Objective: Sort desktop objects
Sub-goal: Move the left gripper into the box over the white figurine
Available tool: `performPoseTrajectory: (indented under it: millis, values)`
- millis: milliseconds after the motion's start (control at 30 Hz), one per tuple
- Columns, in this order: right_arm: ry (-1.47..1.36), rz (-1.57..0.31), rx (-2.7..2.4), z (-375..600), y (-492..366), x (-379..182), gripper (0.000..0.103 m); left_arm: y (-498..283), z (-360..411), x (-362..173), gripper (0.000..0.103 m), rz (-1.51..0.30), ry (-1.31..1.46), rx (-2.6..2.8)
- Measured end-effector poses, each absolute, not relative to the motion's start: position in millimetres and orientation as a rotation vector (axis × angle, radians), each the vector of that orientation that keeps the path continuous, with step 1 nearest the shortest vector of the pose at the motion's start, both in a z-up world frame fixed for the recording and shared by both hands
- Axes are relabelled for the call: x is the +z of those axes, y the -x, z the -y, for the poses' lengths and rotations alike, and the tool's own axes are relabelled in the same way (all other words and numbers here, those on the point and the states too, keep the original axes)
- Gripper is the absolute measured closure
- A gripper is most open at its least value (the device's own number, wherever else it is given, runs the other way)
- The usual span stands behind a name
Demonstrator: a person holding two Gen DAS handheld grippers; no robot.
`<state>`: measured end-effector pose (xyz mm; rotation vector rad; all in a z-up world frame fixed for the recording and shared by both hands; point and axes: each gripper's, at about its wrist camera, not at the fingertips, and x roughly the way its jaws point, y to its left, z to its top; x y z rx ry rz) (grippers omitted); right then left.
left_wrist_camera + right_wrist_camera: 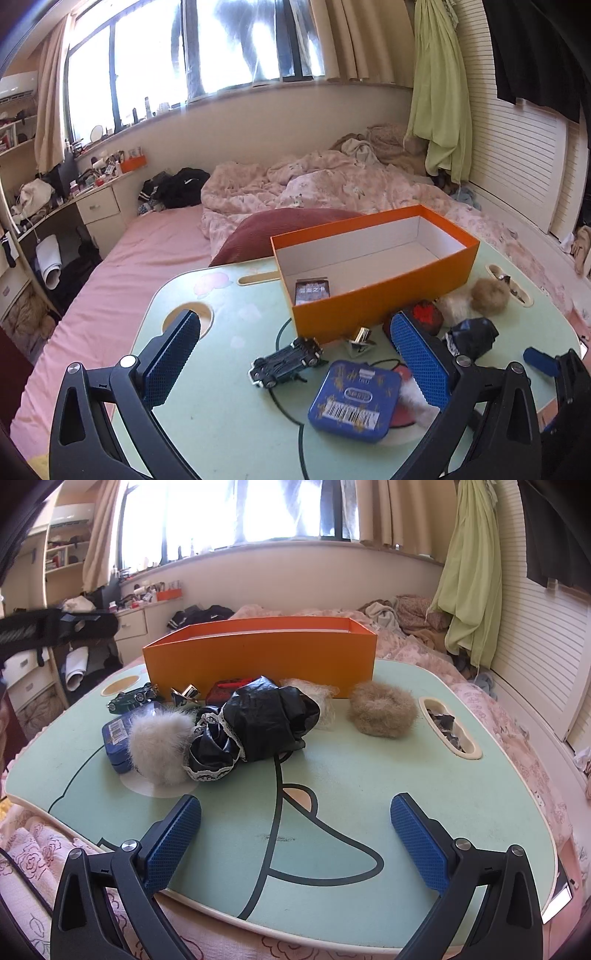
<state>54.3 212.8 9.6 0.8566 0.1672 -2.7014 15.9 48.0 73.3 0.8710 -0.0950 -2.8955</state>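
An orange box [380, 288] [258, 657] stands on the pale green lap table [221, 413] [369, 775], with one small dark pack [312, 291] inside. My left gripper [295, 328] hovers open above a toy car [286, 363] [133, 698] and a blue tin [356, 400] [116, 734], holding nothing. My right gripper [295, 810] is open and empty over the near part of the table. Ahead of it lie a white fur pompom [159, 744], a black lace-trimmed bundle [258, 720], a tan fur ball [382, 709] [489, 295] and a red item [225, 690] [426, 314].
The table rests on a bed with pink bedding [122, 280]. A small metal clip [360, 341] lies by the box. A slot [448, 727] at the table's right holds dark scraps. A cluttered desk [85, 192] stands at the left. The other gripper's arm [55, 627] shows at the left.
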Motion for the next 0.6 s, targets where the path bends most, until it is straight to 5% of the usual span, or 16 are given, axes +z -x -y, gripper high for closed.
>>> performPoseTrajectory:
  millis: [200, 400, 600]
  values:
    - [-0.857, -0.166, -2.702, -213.1, -54.5, 10.0, 0.000, 54.5, -41.5, 84.4, 0.001, -0.109, -1.301, -2.944]
    - [-0.856, -0.166, -2.702, -212.1, -55.3, 9.9, 0.000, 121.0, -38.1, 72.8, 0.041, -0.200, -1.735, -2.778]
    - [-0.856, -0.165, -2.702, -212.8, -55.2, 10.4, 0.000, 154.0, -38.9, 40.2, 0.045, -0.218, -1.908, -2.620]
